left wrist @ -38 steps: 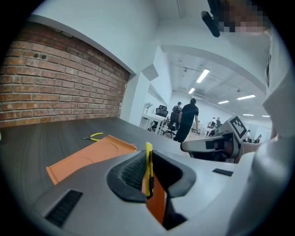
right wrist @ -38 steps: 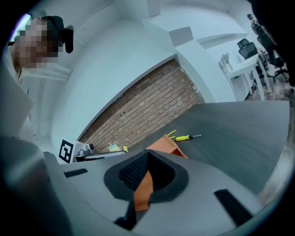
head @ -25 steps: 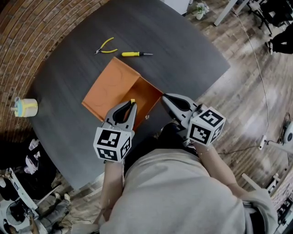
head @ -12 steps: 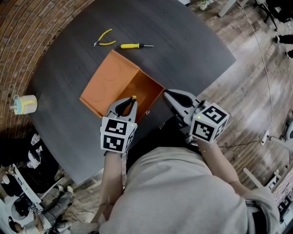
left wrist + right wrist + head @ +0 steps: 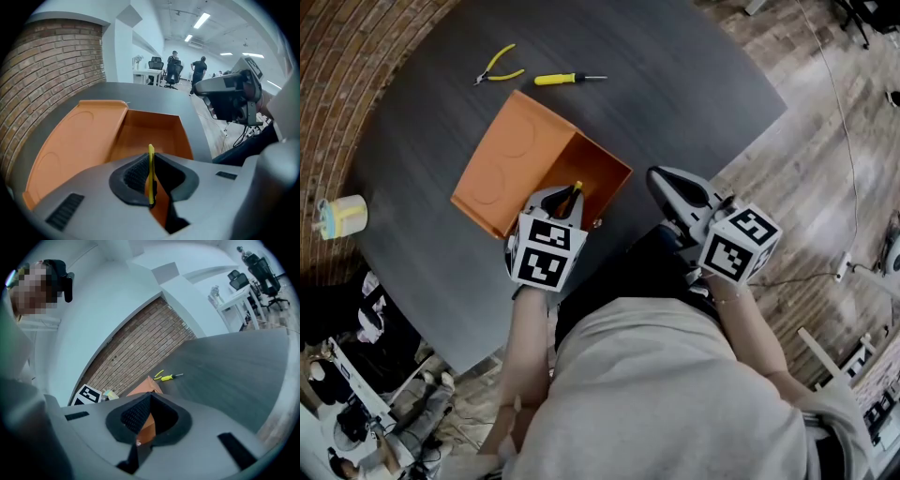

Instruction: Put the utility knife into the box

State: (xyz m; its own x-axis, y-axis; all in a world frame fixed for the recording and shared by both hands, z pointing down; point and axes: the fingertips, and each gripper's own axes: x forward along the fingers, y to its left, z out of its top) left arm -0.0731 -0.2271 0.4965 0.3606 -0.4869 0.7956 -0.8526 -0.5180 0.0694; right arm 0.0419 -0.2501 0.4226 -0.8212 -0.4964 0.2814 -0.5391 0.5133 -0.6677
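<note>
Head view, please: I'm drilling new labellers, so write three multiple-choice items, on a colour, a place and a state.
1. The box is: A orange; B blue; C green.
2. The pliers lie: A in the box; B on the table by the screwdriver; C atop the box.
3. The left gripper is: A open; B shut on the screwdriver; C shut on the utility knife.
1 A: every face shows orange. 2 B: they lie beyond the box. 3 C: yellow knife clamped between its jaws.

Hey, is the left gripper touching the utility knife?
Touching. The left gripper view shows the left gripper shut on the yellow utility knife.
</note>
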